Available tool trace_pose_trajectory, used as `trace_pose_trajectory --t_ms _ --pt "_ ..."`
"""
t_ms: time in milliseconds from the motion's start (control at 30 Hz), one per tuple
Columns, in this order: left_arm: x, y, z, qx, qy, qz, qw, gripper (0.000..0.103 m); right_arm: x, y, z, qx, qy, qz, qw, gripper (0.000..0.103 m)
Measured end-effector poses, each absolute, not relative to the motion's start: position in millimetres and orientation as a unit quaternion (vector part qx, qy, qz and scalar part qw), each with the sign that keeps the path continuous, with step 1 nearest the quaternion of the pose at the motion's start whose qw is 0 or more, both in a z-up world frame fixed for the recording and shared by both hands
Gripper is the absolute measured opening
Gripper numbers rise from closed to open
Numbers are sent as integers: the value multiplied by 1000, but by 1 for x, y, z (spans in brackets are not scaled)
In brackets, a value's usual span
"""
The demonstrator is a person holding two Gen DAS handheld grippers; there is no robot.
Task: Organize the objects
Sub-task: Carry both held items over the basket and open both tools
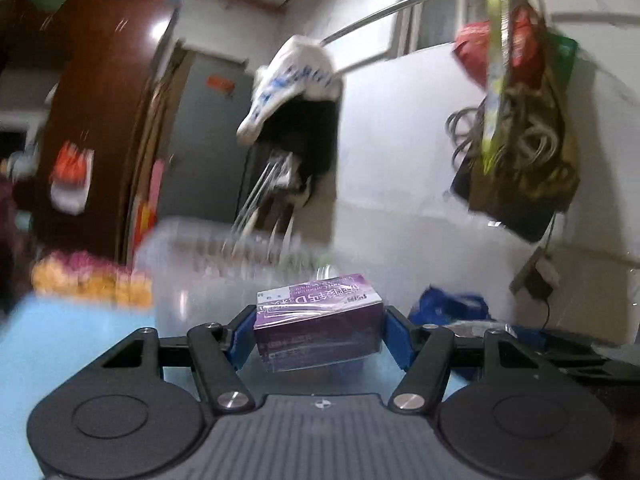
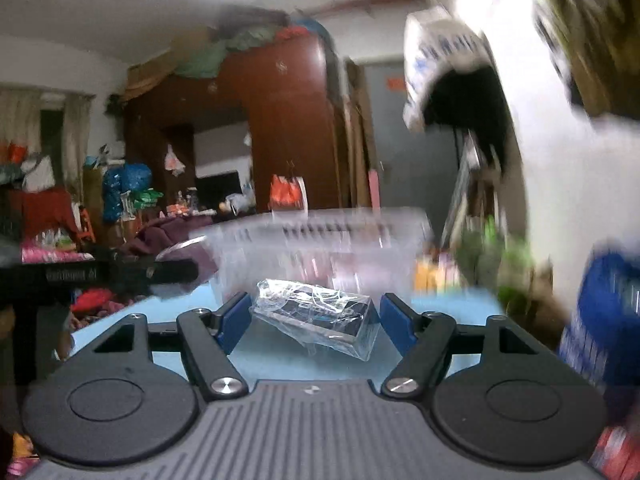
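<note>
The left hand-held gripper [image 1: 318, 334] clamps a purple medicine box [image 1: 320, 322] across its short ends, keeping it level above the light-blue worktop [image 1: 72, 344]. The right hand-held gripper [image 2: 314, 322] holds a cellophane-wrapped dark box [image 2: 320, 322], tilted. Beyond both stands a clear plastic bin [image 2: 320, 240], the probable destination.

Each of my cameras sits just behind its own jaws, looking almost level across the blue bench [image 1: 60, 344]. Both views share the clear plastic bin [image 1: 192, 276] close ahead and the brown wardrobe [image 2: 288, 120] beyond.
</note>
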State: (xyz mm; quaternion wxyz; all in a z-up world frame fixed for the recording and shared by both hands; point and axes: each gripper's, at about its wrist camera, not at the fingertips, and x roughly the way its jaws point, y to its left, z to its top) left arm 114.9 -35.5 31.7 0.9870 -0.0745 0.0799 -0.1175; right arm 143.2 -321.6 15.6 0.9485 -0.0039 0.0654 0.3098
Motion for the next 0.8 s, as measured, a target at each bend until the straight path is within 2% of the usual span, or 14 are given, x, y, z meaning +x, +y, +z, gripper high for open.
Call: trace_pose_trajectory --t_ms 133,267,300,333,367,433,600,800 --pt "171 -26 93 -33 86 -72 993 69 178 -286 81 -48 14 322 946 74" --pt "226 -6 105 -50 140 -50 988 70 249 -260 109 -52 47 333 940 75" --pt "236 -5 101 -44 150 -48 987 73 262 -255 108 -55 56 329 941 80" --pt "245 -3 95 -39 161 -54 985 85 271 -249 104 -64 70 327 940 99" --pt "254 -2 88 -40 175 -62 982 93 282 -242 99 -78 86 319 941 103" --pt "260 -2 76 -42 194 -64 978 93 292 -238 89 -90 92 299 946 103" --pt "224 5 67 -47 164 -86 982 93 285 -256 79 -77 136 303 940 103" --pt "162 -2 56 -34 140 -82 986 97 228 -283 67 -54 106 203 972 103"
